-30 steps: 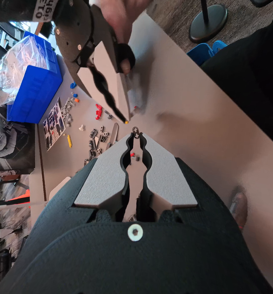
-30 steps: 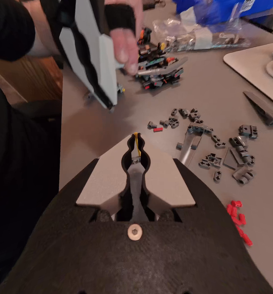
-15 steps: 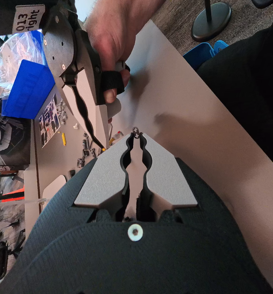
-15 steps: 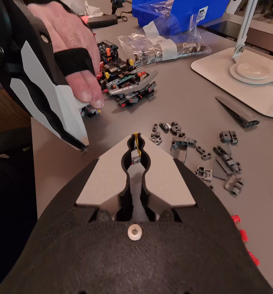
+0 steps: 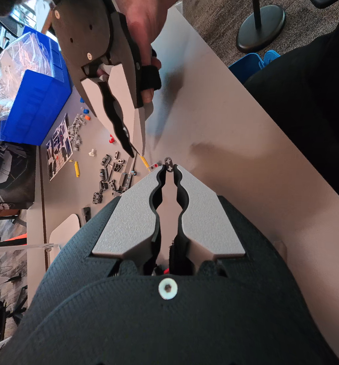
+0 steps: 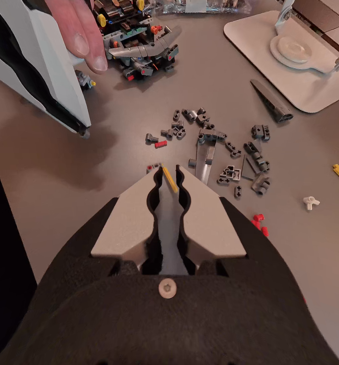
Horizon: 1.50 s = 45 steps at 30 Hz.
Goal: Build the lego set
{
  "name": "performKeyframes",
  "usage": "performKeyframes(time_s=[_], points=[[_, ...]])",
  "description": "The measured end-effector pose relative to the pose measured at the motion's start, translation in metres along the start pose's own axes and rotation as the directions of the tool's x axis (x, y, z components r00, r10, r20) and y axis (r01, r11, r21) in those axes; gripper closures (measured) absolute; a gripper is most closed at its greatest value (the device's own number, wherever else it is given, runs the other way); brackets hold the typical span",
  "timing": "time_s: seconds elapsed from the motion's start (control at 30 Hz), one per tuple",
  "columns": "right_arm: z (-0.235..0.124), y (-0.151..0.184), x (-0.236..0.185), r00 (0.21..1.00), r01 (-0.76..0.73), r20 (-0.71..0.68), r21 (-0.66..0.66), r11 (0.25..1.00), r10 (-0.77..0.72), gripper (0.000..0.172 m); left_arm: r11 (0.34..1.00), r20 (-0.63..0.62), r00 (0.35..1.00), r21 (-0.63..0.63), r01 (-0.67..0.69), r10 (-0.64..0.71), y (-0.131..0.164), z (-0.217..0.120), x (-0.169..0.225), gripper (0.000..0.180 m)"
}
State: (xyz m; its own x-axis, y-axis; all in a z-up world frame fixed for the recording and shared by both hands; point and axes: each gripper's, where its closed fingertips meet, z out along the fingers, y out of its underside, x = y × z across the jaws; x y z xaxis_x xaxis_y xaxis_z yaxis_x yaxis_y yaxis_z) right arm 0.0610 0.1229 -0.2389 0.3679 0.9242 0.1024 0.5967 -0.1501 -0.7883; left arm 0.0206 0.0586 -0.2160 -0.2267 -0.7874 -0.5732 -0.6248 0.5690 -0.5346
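My left gripper [image 5: 169, 167] is shut on a small dark grey two-hole connector [image 5: 169, 165], pinched at the fingertips above the table. It also shows in the right wrist view [image 6: 83, 132] at the upper left. My right gripper [image 6: 168, 167] is open. A yellow axle [image 6: 169, 178] with a light grey block [image 6: 152, 167] on its end lies slanted between the parted pads, with a gap to the right pad. In the left wrist view the right gripper [image 5: 138, 155] hangs just over that axle [image 5: 145, 161] and block [image 5: 154, 166], close to my left fingertips.
A partly built grey model vehicle [image 6: 139, 45] stands at the back. Several loose grey pieces [image 6: 230, 150], red pins [image 6: 260, 225] and a dark long panel [image 6: 273, 104] lie to the right. A white stand base [image 6: 263, 65] is far right. A blue bin [image 5: 34, 106] stands beyond.
My right jaws were shut on the yellow axle and have now parted, so the axle sits slanted and loose between them. The right gripper dropped toward the table. My left grasp is unchanged.
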Motion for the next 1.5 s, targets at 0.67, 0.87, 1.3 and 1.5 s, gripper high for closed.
performKeyframes(time_s=[0.67, 0.87, 1.3, 1.5], points=[[0.004, 0.031, 0.014, 0.983, 0.135, 0.149, -0.173, 0.976, -0.11, 0.172, 1.0, 0.006, 1.0, -0.018, 0.004, -0.004, 0.005, -0.004, -0.001, 0.175], [-0.002, 0.027, 0.017, 0.974, 0.189, 0.163, -0.197, 0.962, -0.158, 0.172, 1.0, 0.012, 1.0, -0.025, 0.008, -0.008, 0.009, -0.009, -0.002, 0.175], [0.033, -0.007, 0.009, 0.903, 0.408, 0.222, -0.172, 0.897, -0.369, 0.162, 0.999, 0.047, 0.999, -0.033, 0.023, -0.022, 0.017, -0.025, 0.001, 0.175], [0.047, -0.003, 0.023, 0.861, 0.466, 0.328, -0.199, 0.862, -0.389, 0.167, 0.999, 0.067, 0.997, -0.026, 0.036, -0.034, 0.022, -0.034, 0.0, 0.175]])
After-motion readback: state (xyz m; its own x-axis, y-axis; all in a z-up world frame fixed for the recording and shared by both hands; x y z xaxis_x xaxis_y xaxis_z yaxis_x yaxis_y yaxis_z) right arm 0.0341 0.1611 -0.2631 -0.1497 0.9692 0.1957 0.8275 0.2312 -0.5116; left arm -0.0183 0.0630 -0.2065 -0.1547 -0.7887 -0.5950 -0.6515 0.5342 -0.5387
